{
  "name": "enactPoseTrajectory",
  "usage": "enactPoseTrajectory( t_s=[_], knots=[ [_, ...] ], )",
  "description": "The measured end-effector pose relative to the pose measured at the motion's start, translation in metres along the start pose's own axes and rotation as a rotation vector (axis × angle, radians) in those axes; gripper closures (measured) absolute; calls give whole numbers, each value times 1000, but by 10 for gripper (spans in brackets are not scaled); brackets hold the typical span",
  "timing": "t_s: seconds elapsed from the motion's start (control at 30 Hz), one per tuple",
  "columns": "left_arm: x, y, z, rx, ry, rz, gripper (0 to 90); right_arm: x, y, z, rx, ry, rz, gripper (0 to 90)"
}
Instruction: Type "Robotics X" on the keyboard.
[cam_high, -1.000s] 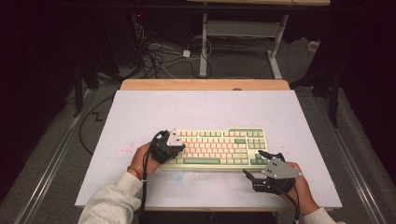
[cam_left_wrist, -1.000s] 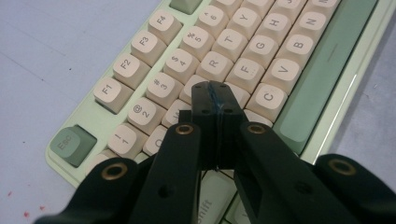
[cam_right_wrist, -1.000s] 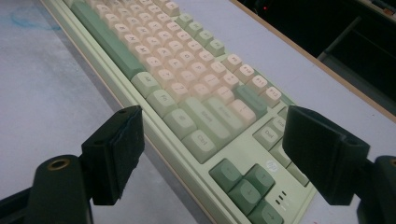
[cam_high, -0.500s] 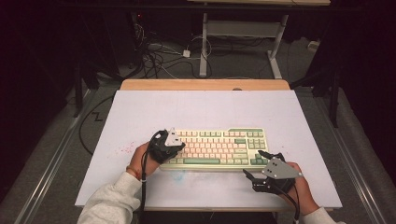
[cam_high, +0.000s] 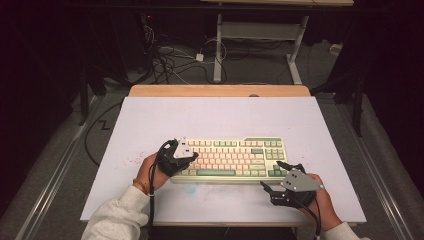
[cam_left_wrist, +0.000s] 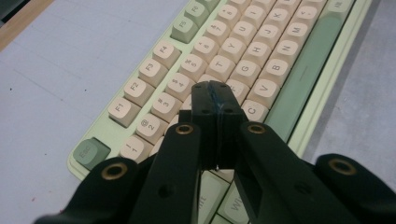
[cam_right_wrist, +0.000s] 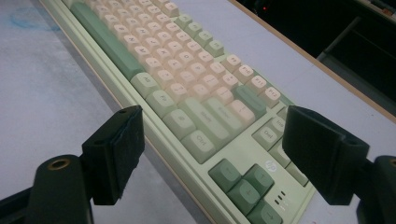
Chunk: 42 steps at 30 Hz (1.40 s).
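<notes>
A pale green keyboard (cam_high: 235, 156) with cream and green keys lies near the front of the white table top (cam_high: 210, 117). My left gripper (cam_high: 192, 159) hovers over its left end. In the left gripper view the jaws (cam_left_wrist: 215, 95) are pressed together with nothing between them, tips above the keyboard (cam_left_wrist: 261, 56) near the letter rows. Whether they touch a key I cannot tell. My right gripper (cam_high: 271, 175) sits off the front right corner, jaws wide apart. In the right gripper view, the right gripper (cam_right_wrist: 215, 135) frames the keyboard (cam_right_wrist: 187, 79) by its arrow keys, and its pads (cam_right_wrist: 119, 149) touch nothing.
A wooden strip (cam_high: 220, 90) edges the far side of the table. Cables (cam_high: 170, 62) and a metal desk frame (cam_high: 295, 55) lie on the dark floor beyond. Faint red specks (cam_high: 132, 160) and a blue smudge (cam_high: 192, 189) mark the table top.
</notes>
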<state>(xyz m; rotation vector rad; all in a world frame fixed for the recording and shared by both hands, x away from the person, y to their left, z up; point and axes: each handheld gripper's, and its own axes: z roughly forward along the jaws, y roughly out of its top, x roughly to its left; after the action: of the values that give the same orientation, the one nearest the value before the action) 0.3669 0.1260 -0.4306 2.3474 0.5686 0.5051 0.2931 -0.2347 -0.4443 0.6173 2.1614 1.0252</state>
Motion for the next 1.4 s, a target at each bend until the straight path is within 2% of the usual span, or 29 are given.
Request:
enactPoseTrajectory(
  t_s=[0.37, 0.93, 1.4],
  knots=[
    [-6, 1, -5, -14, -2, 19, 870, 0, 0, -1, -2, 0, -1, 219],
    [-15, 1, -12, -35, -29, 41, 870, 0, 0, -1, -3, 2, -3, 220],
    [-25, 2, -8, -30, -65, 70, 870, 0, 0, -1, -3, 4, -4, 223]
  ],
)
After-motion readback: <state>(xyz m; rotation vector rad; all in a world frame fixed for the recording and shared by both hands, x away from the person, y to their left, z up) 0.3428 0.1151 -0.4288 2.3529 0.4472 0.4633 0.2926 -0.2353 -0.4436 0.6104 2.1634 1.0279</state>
